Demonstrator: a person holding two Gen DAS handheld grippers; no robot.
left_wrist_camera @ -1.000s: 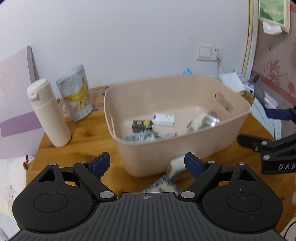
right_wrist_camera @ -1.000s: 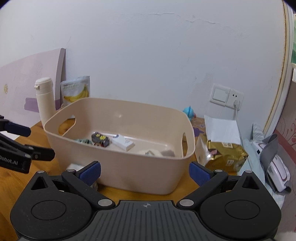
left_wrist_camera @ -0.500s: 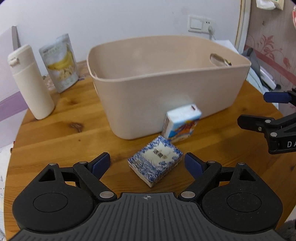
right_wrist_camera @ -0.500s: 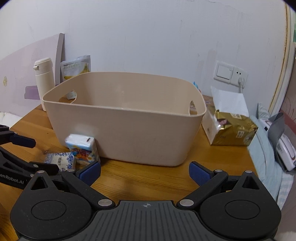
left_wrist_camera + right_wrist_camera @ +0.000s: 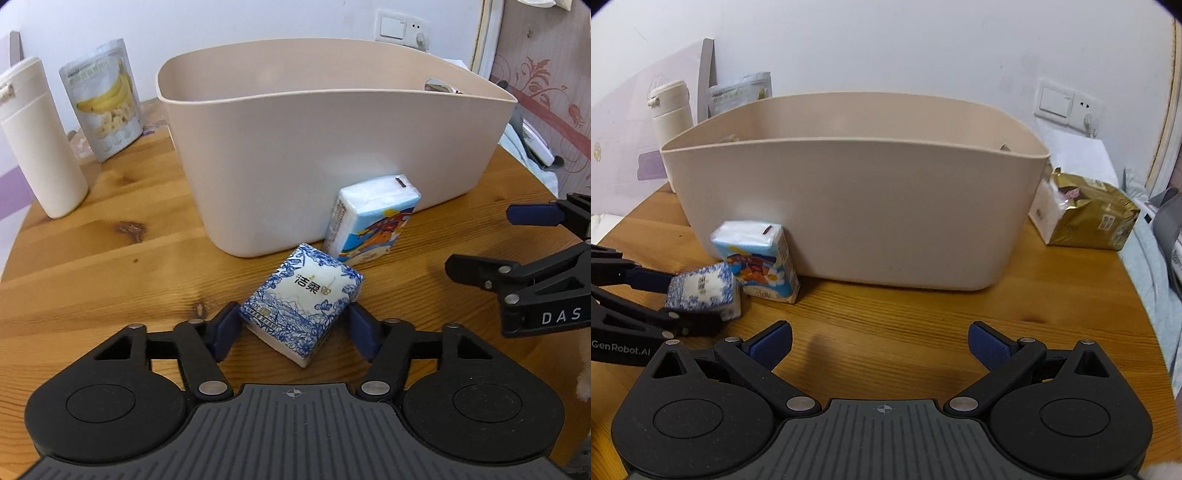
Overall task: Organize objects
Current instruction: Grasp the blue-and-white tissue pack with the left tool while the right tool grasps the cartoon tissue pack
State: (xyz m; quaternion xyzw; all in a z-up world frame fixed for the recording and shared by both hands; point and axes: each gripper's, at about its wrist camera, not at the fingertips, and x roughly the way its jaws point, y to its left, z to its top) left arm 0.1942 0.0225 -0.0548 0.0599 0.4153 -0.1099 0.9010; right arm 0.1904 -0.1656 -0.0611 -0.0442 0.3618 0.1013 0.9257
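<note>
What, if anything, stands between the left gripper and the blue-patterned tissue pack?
Nothing visible: the left gripper already has a finger on each side of the blue-patterned tissue pack, which lies on the table.

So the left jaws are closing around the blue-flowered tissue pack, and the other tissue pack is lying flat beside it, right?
Not quite. The other tissue pack stands upright, leaning against the tub, as the left wrist view shows. The left gripper does have its jaws on either side of the blue-flowered tissue pack.
</note>
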